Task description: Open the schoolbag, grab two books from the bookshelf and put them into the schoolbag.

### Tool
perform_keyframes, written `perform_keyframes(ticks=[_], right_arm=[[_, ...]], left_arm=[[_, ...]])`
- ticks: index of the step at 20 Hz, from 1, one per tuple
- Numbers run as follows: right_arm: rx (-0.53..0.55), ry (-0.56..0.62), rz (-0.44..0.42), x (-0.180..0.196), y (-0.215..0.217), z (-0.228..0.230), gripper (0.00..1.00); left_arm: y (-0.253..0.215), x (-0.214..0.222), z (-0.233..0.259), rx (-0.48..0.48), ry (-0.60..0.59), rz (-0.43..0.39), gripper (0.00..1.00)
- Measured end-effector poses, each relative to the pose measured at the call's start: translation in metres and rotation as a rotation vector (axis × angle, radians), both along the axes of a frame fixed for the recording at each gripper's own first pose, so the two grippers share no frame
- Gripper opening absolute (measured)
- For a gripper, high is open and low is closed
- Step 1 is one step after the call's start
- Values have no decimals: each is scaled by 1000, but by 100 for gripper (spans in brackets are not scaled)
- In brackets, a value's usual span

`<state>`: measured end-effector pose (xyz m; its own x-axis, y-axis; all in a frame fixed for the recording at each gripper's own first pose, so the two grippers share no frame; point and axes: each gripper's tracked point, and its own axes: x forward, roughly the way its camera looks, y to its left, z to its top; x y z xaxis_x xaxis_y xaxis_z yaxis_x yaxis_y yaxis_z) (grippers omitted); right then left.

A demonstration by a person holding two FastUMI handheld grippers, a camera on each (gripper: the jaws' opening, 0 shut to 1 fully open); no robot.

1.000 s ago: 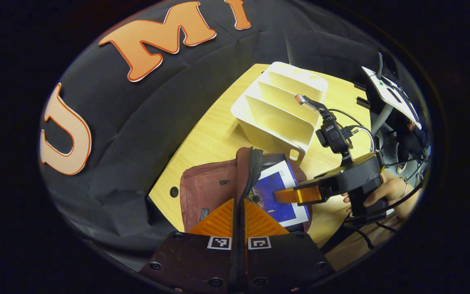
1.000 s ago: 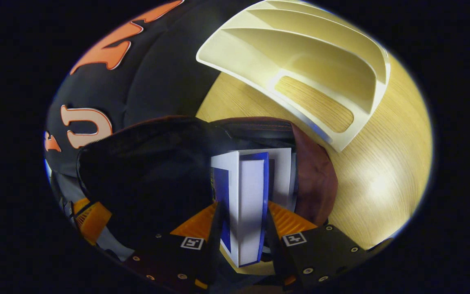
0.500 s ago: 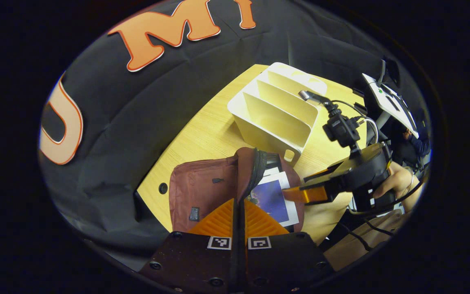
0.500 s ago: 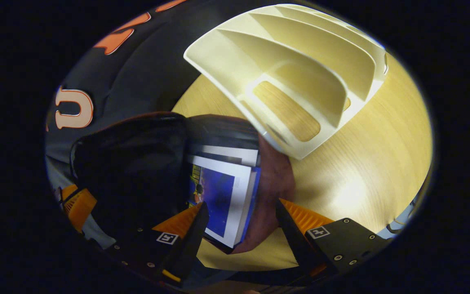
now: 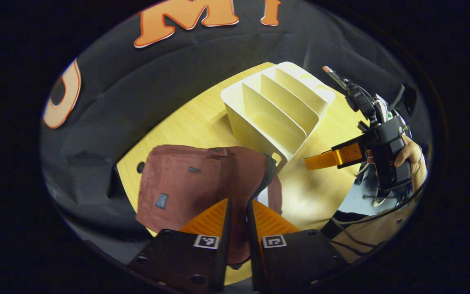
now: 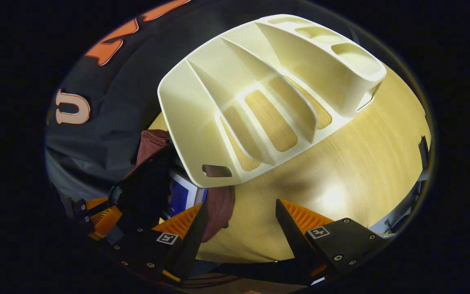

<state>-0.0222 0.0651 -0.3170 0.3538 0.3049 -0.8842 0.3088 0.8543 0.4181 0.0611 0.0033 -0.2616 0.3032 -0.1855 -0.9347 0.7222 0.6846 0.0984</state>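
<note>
**Books sitting in schoolbag; bookshelf slots bare**

Left gripper view: the left gripper (image 5: 238, 212) is hovering with its fingers narrowly parted around a fold of the maroon schoolbag (image 5: 194, 183), though whether both are pressing on it cannot be told. The schoolbag is lying on the wooden table (image 5: 202, 122), just beside the cream bookshelf (image 5: 276, 110). The right gripper (image 5: 320, 161), held in a hand (image 5: 412, 157), is hanging apart over the table.

Right gripper view: the right gripper (image 6: 239, 216) is standing wide, gripping nothing. A blue-and-white book (image 6: 182, 195) is peeking from the schoolbag (image 6: 218, 210), beneath the bookshelf's (image 6: 259, 94) corner.
</note>
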Motion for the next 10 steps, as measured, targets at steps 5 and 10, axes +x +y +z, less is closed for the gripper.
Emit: perform_keyframes(ticks=[5, 10], right_arm=[[-66, 18, 113, -5, -72, 7, 98], [-139, -7, 225, -7, -127, 21, 98]], left_arm=[[-9, -23, -38, 36, -13, 215, 90], [-47, -50, -60, 7, -51, 370, 97]])
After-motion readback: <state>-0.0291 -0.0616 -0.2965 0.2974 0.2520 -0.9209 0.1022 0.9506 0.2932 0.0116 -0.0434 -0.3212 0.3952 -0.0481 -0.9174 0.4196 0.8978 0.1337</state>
